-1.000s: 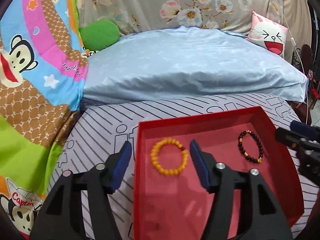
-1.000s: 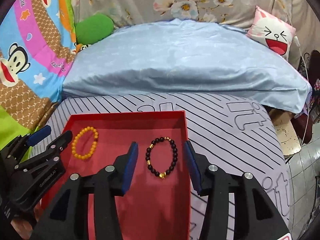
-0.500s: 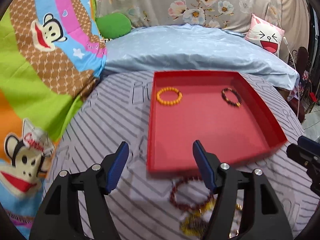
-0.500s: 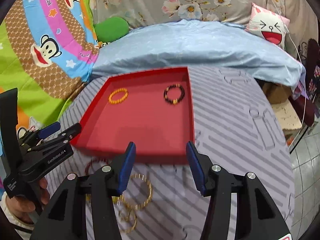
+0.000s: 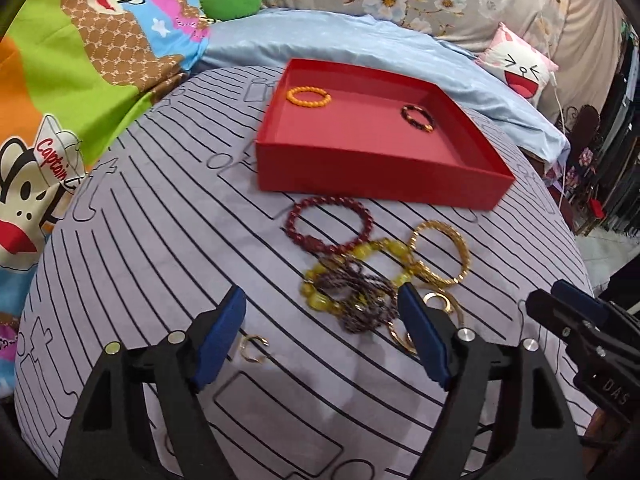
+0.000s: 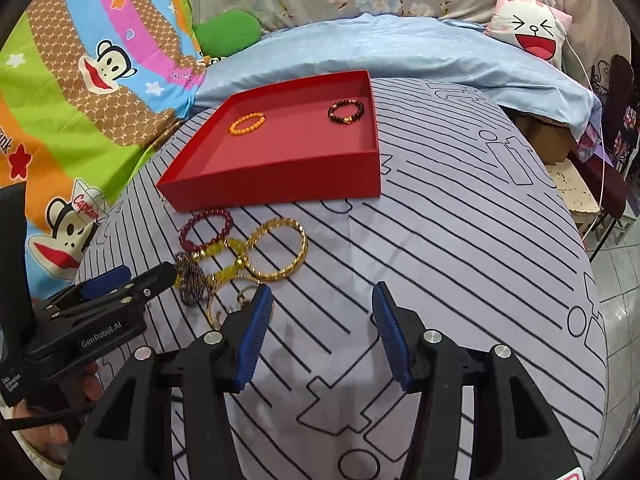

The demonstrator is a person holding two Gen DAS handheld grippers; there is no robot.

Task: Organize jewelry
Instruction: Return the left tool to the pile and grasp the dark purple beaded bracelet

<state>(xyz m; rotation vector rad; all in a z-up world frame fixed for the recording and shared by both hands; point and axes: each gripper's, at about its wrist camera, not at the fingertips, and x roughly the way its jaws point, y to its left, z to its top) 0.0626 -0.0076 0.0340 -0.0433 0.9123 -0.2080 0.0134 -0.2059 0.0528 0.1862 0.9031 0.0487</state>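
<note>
A red tray [image 5: 380, 184] [image 6: 280, 188] lies on the striped cloth and holds an orange bead bracelet [image 5: 308, 97] [image 6: 247, 123] and a dark bead bracelet [image 5: 417, 117] [image 6: 346, 111]. In front of it lies a pile: a dark red bead bracelet [image 5: 328, 224] [image 6: 206, 229], a gold bangle [image 5: 440, 252] [image 6: 277, 254], a yellow bead bracelet [image 5: 360, 272] and a dark purple strand [image 5: 360, 300] [image 6: 190, 280]. A small gold ring [image 5: 253, 347] lies apart. My left gripper [image 5: 322, 334] hovers just short of the pile, jaws opening, nothing between them. My right gripper [image 6: 322, 332] stands open over bare cloth, right of the pile.
A light blue pillow [image 5: 360, 48] lies behind the tray, a cartoon-print blanket [image 5: 80, 80] to the left and a small pink cushion [image 6: 528, 30] at back right. The cloth's right edge drops to a tiled floor [image 6: 616, 300]. A hand [image 6: 48, 420] holds the left gripper.
Both grippers have drawn back from above the tray to the near side, so the pile of loose jewelry has come into view. The left jaws stand wider than before.
</note>
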